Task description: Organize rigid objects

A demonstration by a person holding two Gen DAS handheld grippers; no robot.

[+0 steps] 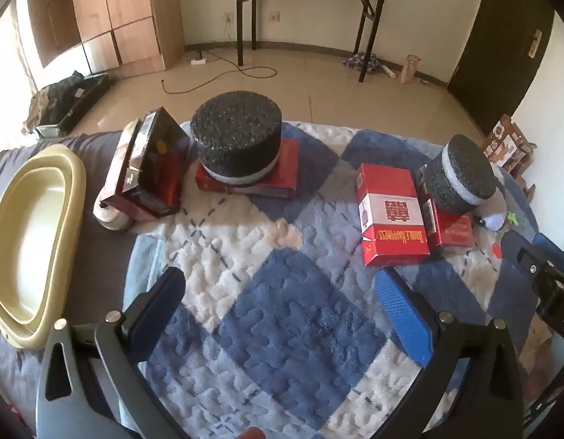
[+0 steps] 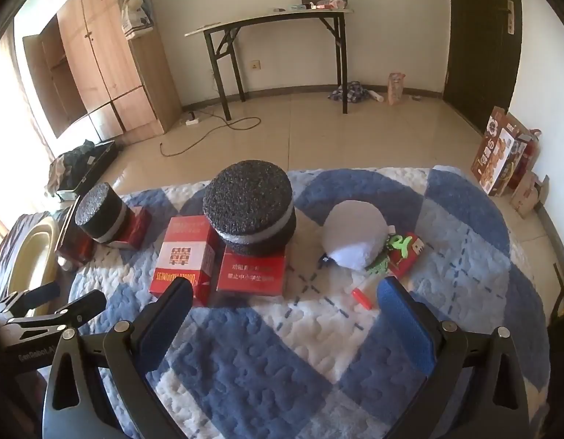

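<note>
both grippers wide and empty over the blanket

my left gripper [image 1: 280,301] hangs with its jaws spread wide, nothing between them, above the blue and white blanket [image 1: 282,329]. ahead of it and a little to its left, a big black foam disc [image 1: 236,133] sits on a flat red box [image 1: 287,173], and just left of that a dark red box [image 1: 150,168] leans tilted with a white thing under its near corner. further to my left lies a cream basin [image 1: 33,241]. ahead to the right a red cigarette carton [image 1: 389,216] lies flat, touching another red box that carries a smaller foam disc [image 1: 461,175].

my right gripper [image 2: 283,303] is also spread wide and holds nothing. straight ahead of it the cigarette carton [image 2: 183,256] lies just beside the red box [image 2: 250,272] under the foam disc [image 2: 250,206]. ahead to the right sit a white plush lump [image 2: 355,237], a green clip [image 2: 398,245] and a small red toy [image 2: 360,298].
</note>
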